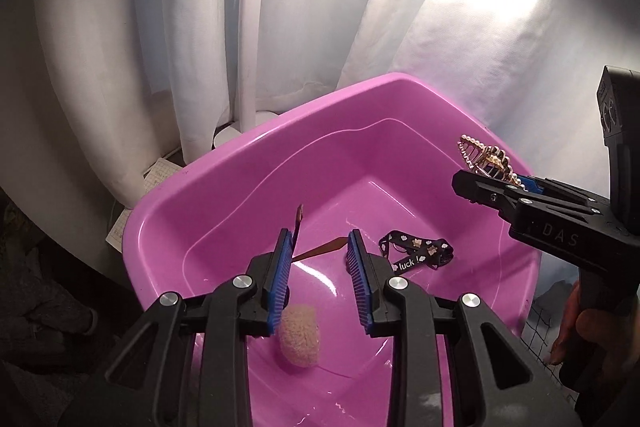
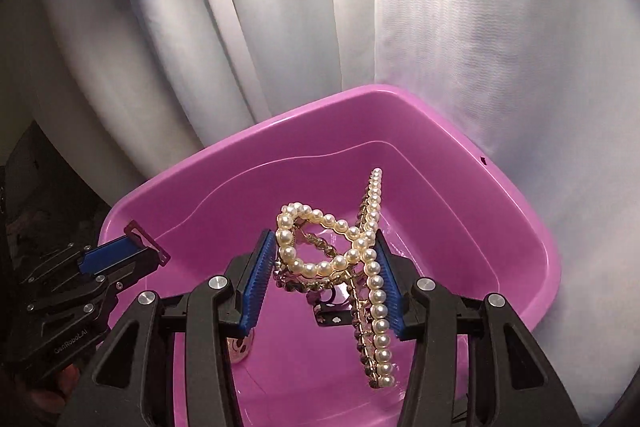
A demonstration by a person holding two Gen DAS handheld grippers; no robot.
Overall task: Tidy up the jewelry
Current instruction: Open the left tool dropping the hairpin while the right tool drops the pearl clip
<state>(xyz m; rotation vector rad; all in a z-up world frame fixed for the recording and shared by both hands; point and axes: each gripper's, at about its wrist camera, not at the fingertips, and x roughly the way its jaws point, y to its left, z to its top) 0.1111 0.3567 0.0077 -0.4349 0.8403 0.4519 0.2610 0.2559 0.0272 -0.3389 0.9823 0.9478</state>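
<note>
Right gripper: pads pinching pearl hair claw, held above pink basin. Left gripper: fingers spread, brown clip against one pad, over the basin; black ribbon on basin floor

Pink basin holds black ribbon, fuzzy beige piece.

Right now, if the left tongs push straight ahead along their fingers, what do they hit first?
Probably the thin brown strip lying across the gap ahead of the open left tongs, over the floor of the pink basin. Past it comes the basin's far wall. Depth is unclear, so they might pass above it.
</note>
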